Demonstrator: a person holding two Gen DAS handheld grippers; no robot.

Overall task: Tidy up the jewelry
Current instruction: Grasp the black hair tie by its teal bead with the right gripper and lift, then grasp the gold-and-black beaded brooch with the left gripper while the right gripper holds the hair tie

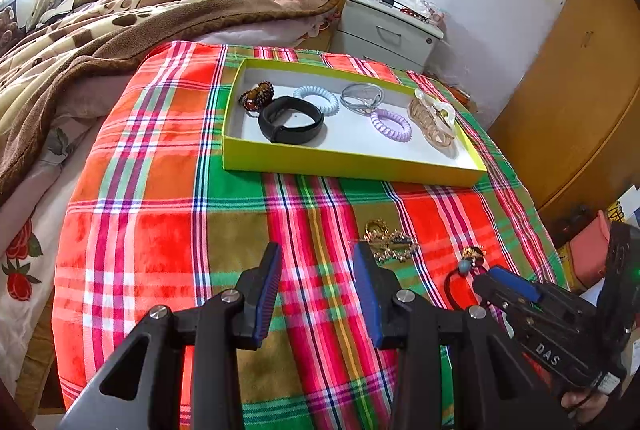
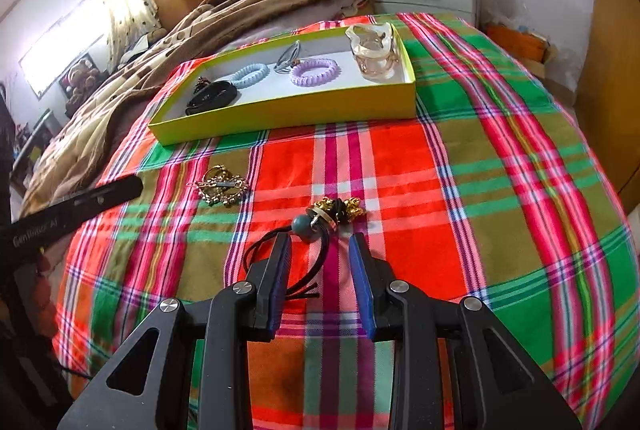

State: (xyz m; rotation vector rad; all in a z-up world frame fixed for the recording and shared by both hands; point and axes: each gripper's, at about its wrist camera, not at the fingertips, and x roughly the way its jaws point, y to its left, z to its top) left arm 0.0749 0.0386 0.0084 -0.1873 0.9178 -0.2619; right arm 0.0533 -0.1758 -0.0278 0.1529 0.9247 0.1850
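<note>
Jewelry laid out on a plaid cloth (image 1: 160,230) over a bed. One yellow-green tray (image 1: 348,160) holds six pieces: one beaded bracelet (image 1: 256,95), one black band (image 1: 291,118), one pale blue coil tie (image 1: 316,97), one grey ring-shaped tie (image 1: 362,96), one lilac coil tie (image 1: 391,126) and one clear claw clip (image 1: 434,118). Two pieces lie on the cloth outside the tray: one gold hair clip (image 2: 222,186) and one black cord tie with beads (image 2: 320,220). Left gripper (image 1: 318,286): jaws apart, holding nothing, right finger covering part of the gold clip. Right gripper (image 2: 320,254): jaws apart, straddling the cord loops without clamping; its left finger hides part of the cord.
</note>
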